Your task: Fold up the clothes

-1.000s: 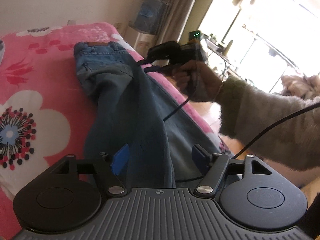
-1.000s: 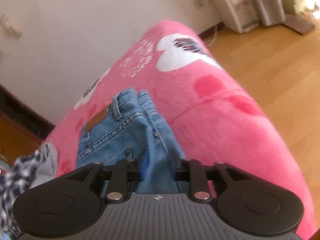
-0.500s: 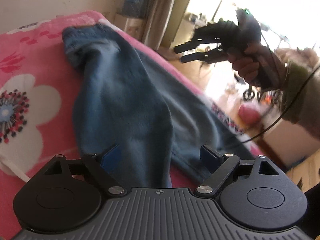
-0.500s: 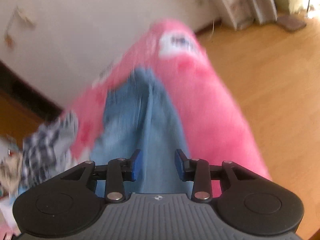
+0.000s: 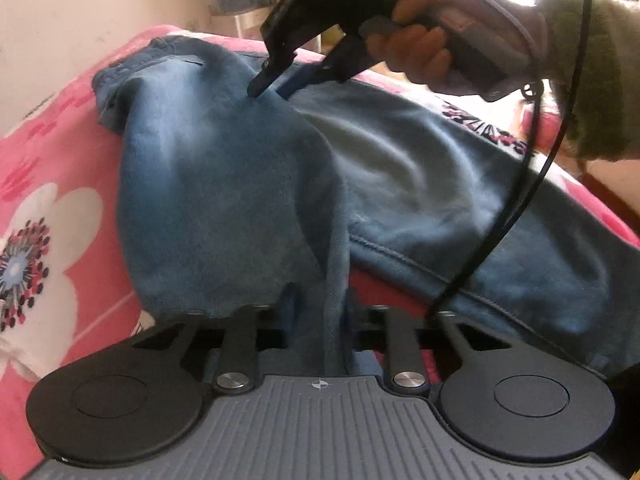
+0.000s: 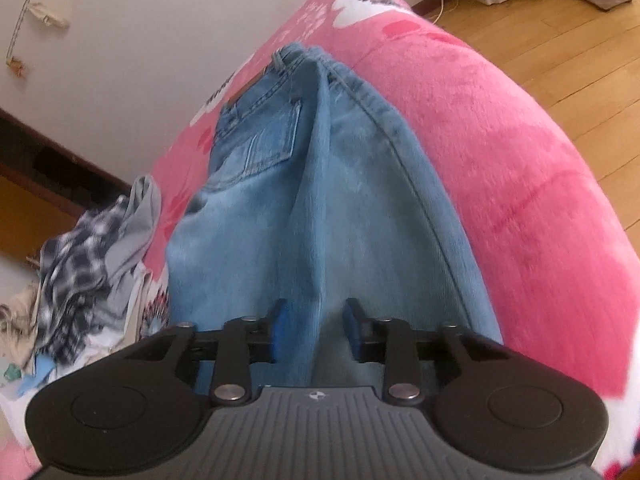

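Jeans [image 5: 224,184] lie lengthwise along the pink blanket's [image 6: 500,140] floor-side edge; left gripper [image 5: 316,304] clamps a raised ridge of leg fabric while right gripper [image 6: 314,320], fingers apart, straddles it, likely to double the legs

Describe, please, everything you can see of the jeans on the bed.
The blue denim jeans lie lengthwise on the pink floral blanket, waistband far, showing a tan patch, belt loop and back pocket. One leg is bunched into a ridge. The left gripper pinches that fold; the right gripper touches it mid-leg, jaws apart.
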A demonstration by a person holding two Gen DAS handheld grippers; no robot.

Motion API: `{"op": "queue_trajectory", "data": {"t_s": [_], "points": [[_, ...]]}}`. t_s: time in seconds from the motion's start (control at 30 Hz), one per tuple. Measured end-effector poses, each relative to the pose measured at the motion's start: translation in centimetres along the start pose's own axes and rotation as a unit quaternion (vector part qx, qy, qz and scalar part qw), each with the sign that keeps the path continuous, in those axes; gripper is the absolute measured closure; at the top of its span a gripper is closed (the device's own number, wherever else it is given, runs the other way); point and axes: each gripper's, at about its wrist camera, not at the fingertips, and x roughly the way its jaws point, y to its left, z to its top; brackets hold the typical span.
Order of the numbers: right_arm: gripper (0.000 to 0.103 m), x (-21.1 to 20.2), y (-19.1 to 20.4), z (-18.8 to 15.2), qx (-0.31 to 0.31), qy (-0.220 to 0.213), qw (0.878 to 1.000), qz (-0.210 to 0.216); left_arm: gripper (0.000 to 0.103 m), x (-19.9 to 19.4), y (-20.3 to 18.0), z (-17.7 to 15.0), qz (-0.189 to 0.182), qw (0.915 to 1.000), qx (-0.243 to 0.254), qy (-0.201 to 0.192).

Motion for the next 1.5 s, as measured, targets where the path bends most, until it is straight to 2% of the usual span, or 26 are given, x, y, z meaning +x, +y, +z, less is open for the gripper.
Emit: {"op": "queue_trajectory", "data": {"t_s": [0.03,0.07,0.17,0.23,0.27,0.33,0.43,0.53,0.6,0.77,0.83,0.9,0.93,0.97,1.0,1.07,1.13,1.2,1.3,1.37,1.5], "points": [[0.093,0.2,0.0,0.0,0.0,-0.003,1.0,0.001,0.096,-0.2,0.0,0.1,0.0,1.0,0.005,-0.001],[0.098,0.4,0.1,0.0,0.0,-0.006,1.0,0.003,0.1,-0.4,0.1,0.3,-0.006,1.0,0.001,-0.003],[0.101,0.9,0.3,0.0,-0.001,-0.017,1.0,0.007,0.101,-1.5,1.3,1.2,-0.046,0.998,-0.043,-0.008],[0.101,-0.2,0.9,0.2,-0.011,-0.034,0.999,0.011,0.102,-2.7,2.6,2.2,-0.108,0.9893,-0.09,-0.039],[0.101,-1.1,1.1,0.5,-0.015,-0.045,0.999,0.012,0.102,-3.0,2.6,2.8,-0.127,0.9857,-0.099,-0.05],[0.101,-2.7,1.5,1.1,-0.02,-0.066,0.998,0.014,0.102,-3.5,2.7,4.2,-0.162,0.9781,-0.11,-0.071],[0.101,-4.8,1.5,2.6,-0.024,-0.088,0.996,0.002,0.102,-2.5,2.4,6.1,-0.198,0.9678,-0.132,-0.081],[0.101,-5.2,1.2,3.4,-0.029,-0.093,0.995,-0.019,0.102,-0.8,1.3,7.6,-0.218,0.9637,-0.127,-0.087],[0.101,-4.9,0.7,3.5,-0.032,-0.087,0.995,-0.029,0.102,0.8,0.7,8.0,-0.228,0.961,-0.136,-0.077],[0.101,-4.2,-0.6,3.8,-0.039,-0.073,0.995,-0.054,0.1,4.3,-1.0,7.6,-0.228,0.9631,-0.138,-0.038],[0.101,-3.9,-1.1,3.9,-0.042,-0.067,0.995,-0.065,0.096,5.1,-1.1,7.3,-0.23,0.9624,-0.143,-0.018],[0.101,-3.7,-1.6,4.0,-0.044,-0.062,0.994,-0.075,0.08,5.2,-0.7,7.1,-0.236,0.9594,-0.154,-0.005],[0.1,-3.5,-1.8,4.1,-0.046,-0.059,0.994,-0.08,0.078,4.8,-0.2,6.9,-0.24,0.9573,-0.161,-0.007],[0.098,-3.4,-2.1,4.1,-0.047,-0.056,0.994,-0.085,0.07,4.3,0.5,6.7,-0.244,0.955,-0.168,-0.011],[0.098,-3.2,-2.3,4.2,-0.049,-0.053,0.993,-0.09,0.06,3.8,1.1,6.4,-0.248,0.9526,-0.175,-0.014],[0.098,-3.2,-2.7,4.5,-0.05,-0.053,0.993,-0.095,0.046,2.6,2.7,6.0,-0.244,0.9503,-0.191,-0.03],[0.098,-4.1,-2.7,6.0,-0.049,-0.073,0.993,-0.079,0.045,1.5,4.7,5.7,-0.237,0.9469,-0.211,-0.054],[0.097,-3.7,-2.3,8.1,-0.049,-0.084,0.993,-0.07,0.045,1.0,6.5,5.6,-0.215,0.9473,-0.228,-0.069],[0.09,-0.8,-1.6,11.3,-0.052,-0.09,0.993,-0.049,0.045,1.5,9.0,5.7,-0.162,0.9454,-0.271,-0.082],[0.075,1.5,-1.2,13.3,-0.053,-0.09,0.994,-0.03,0.046,2.4,10.4,6.2,-0.129,0.9422,-0.297,-0.084],[0.072,6.4,-0.2,16.7,-0.064,-0.087,0.994,-0.015,0.046,4.7,11.8,7.9,-0.061,0.9463,-0.308,-0.076]]}}
